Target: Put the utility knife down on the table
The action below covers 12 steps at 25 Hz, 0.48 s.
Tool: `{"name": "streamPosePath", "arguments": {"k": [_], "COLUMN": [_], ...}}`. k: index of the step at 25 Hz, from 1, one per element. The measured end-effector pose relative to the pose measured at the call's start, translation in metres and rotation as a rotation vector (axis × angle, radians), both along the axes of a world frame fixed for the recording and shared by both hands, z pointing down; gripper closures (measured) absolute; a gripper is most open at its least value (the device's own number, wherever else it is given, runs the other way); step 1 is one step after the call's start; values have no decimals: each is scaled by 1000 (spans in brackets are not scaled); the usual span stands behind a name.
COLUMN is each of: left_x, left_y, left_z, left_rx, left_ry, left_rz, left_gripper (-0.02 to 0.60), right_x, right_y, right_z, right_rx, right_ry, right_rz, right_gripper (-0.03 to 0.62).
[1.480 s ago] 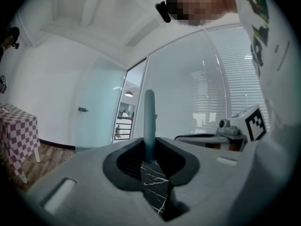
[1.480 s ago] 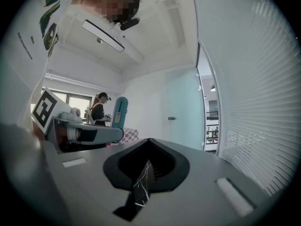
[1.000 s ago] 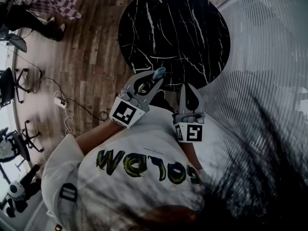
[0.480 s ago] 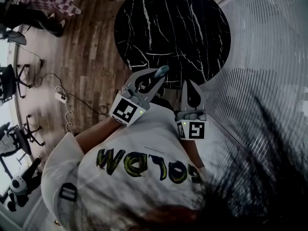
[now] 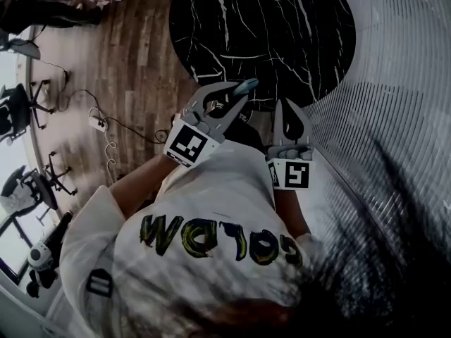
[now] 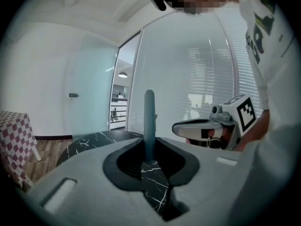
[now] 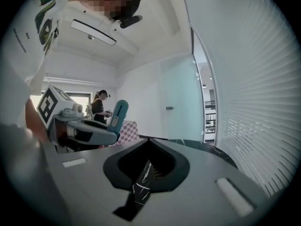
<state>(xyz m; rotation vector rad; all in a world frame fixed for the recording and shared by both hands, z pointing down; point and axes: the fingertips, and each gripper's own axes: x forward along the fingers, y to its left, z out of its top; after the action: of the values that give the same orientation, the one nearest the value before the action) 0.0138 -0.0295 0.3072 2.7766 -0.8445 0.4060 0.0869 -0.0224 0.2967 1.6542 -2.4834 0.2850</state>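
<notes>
Dim, blurry head view; dark fisheye edges.

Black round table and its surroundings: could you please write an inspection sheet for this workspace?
Surface: round black marble table, white veins.
Job's things: utility knife, held in the left gripper, not yet set down.
Clutter: nothing seen on the table.
Grippers: left gripper shut on the knife; right gripper shut, empty.
Cables: cable and power strip on the wooden floor.
Surroundings: office chairs left, blinds right.
</notes>
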Motion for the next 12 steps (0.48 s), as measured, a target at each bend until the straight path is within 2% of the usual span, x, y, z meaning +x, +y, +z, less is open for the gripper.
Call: {"name": "streamPosePath", "arguments": {"k": [7,12], "left_x": [5,7], "left_y": [-6,-5], "left_z": [44,79], "left_rx": [-3,-46], "left_ry": [-101,-155], "left_rz": [18,25], "left_gripper": [512,512], "right_x": [3,4], "right_y": [1,2], "right_z": [37,67], "right_rx": [-56,-99], "right_ry": [0,-13], "right_rz": [-8,-5], "right_gripper": [592,592]}}
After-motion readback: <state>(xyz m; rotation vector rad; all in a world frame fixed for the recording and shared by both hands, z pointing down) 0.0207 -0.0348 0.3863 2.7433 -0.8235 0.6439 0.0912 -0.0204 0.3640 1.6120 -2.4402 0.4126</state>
